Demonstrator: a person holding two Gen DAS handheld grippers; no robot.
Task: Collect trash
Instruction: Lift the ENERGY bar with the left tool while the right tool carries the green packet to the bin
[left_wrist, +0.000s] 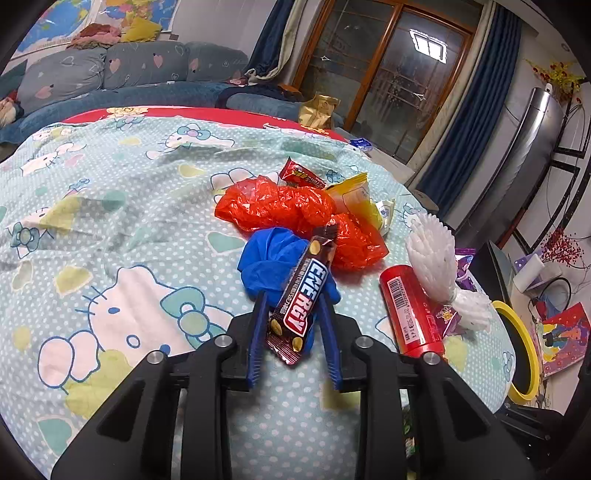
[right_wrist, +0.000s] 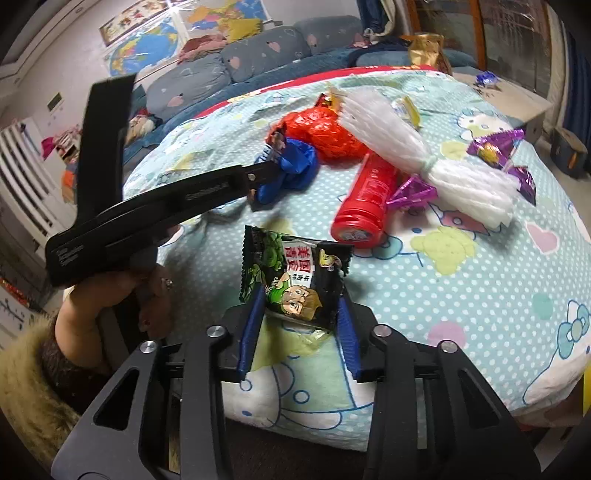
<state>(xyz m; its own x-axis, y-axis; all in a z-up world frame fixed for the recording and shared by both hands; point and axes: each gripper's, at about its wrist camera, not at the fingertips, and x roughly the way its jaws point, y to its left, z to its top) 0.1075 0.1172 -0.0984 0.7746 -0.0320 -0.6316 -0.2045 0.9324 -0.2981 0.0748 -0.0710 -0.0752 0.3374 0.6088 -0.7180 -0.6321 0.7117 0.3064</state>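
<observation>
Left gripper (left_wrist: 293, 314) blue fingers (left_wrist: 258, 332) sit narrowly apart with the brown ENERGY bar wrapper (left_wrist: 301, 295) clamped between them, bar running lengthwise past the fingertips and tilted right at its far end. Blue crumpled bag (left_wrist: 267, 264) lies under and just beyond the left fingertips, touching the bar. Orange plastic bag (left_wrist: 295, 210) sits further ahead of the fingers, with a small red snack packet (left_wrist: 301, 175) and a yellow packet (left_wrist: 354, 195) behind it. Red tube (left_wrist: 410, 310) lies just right of the right finger, white plastic bundle (left_wrist: 439, 266) beside it on its far right, resting on purple wrappers (left_wrist: 463, 266). Everything is on the Hello Kitty sheet (left_wrist: 110, 221). Right gripper (right_wrist: 301, 299) fingers (right_wrist: 347, 336) stand wider apart, each side pressing an edge of the black-green snack packet (right_wrist: 295, 273), which is upright between them and lifted off the sheet. Ahead of the right fingers: red tube, white bundle, purple wrappers to the far right. Left gripper body crosses on the left side of the right wrist view, held by the hand (right_wrist: 110, 302).
</observation>
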